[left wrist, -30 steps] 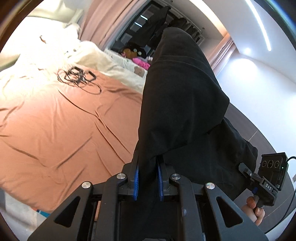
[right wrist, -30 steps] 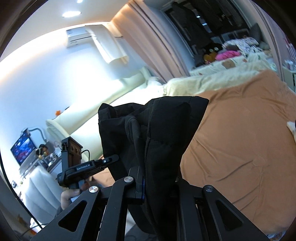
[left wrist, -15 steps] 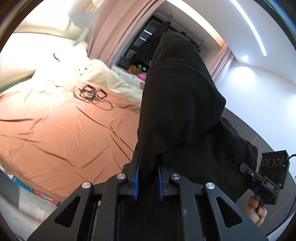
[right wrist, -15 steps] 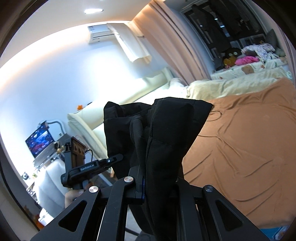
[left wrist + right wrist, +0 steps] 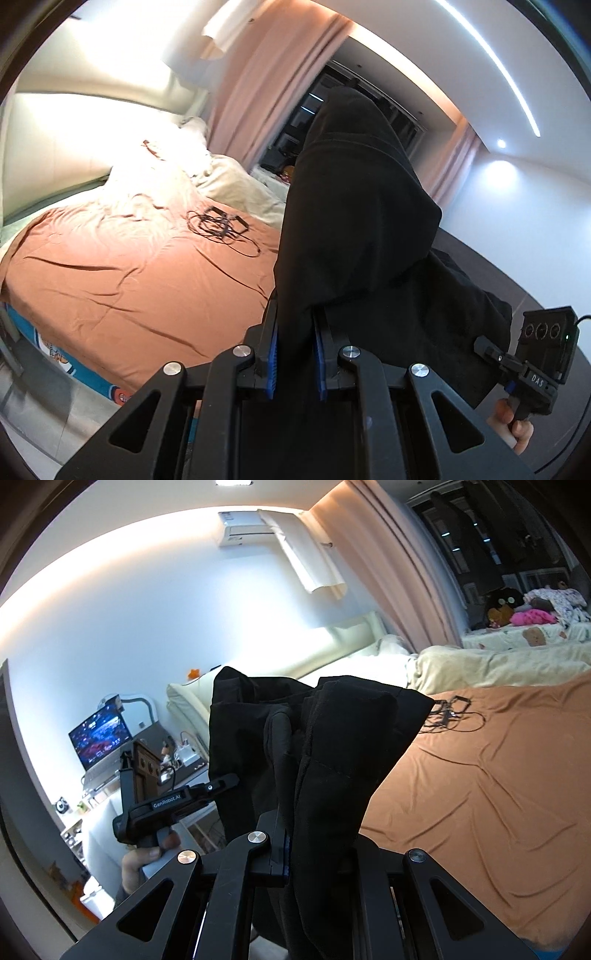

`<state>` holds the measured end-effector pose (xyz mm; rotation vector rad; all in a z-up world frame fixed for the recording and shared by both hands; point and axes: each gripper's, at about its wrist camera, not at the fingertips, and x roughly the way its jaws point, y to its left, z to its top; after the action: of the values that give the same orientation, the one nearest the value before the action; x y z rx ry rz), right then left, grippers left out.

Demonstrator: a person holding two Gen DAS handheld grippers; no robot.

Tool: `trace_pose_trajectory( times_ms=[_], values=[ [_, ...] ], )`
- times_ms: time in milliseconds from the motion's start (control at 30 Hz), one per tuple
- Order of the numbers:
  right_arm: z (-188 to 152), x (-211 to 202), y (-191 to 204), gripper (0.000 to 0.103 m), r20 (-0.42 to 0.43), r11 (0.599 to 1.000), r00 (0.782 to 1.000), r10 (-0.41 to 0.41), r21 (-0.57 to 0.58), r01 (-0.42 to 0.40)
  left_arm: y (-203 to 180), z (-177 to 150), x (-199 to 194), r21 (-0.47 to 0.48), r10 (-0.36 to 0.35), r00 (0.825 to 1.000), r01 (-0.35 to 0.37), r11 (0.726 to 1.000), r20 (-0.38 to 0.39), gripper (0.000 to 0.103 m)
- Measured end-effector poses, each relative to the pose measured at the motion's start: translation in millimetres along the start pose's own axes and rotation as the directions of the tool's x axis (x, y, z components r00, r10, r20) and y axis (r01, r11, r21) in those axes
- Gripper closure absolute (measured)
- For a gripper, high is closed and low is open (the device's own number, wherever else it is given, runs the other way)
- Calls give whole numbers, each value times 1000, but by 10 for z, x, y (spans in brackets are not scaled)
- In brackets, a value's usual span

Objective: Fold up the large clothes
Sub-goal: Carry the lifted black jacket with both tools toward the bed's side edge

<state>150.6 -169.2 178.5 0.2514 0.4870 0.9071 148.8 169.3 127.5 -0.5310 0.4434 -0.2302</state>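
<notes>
Hanging between both tools: black garment [image 5: 354, 229], left gripper [image 5: 294, 354] and right gripper [image 5: 317, 845] each clamped on it; orange bedsheet [image 5: 122, 280] beyond, cables [image 5: 218, 225] probably loose on it

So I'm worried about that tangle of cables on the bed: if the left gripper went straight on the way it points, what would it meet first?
Probably not the cables, which lie off to the left. The left gripper is shut on the black garment, which blocks the view ahead; beyond it likely the bed, though depth is unclear.
</notes>
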Motion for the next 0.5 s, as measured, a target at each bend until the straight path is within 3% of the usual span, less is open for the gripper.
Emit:
trace_pose_trajectory(
  times_ms=[233, 500],
  values=[
    [35, 580, 203, 93, -44, 999, 998, 42, -24, -43, 489, 215, -58, 5, 60, 998, -60, 998, 6, 86],
    [127, 1532, 382, 93, -90, 992, 989, 115, -39, -119, 1242, 626, -172, 21, 152, 987, -153, 988, 47, 86]
  ],
)
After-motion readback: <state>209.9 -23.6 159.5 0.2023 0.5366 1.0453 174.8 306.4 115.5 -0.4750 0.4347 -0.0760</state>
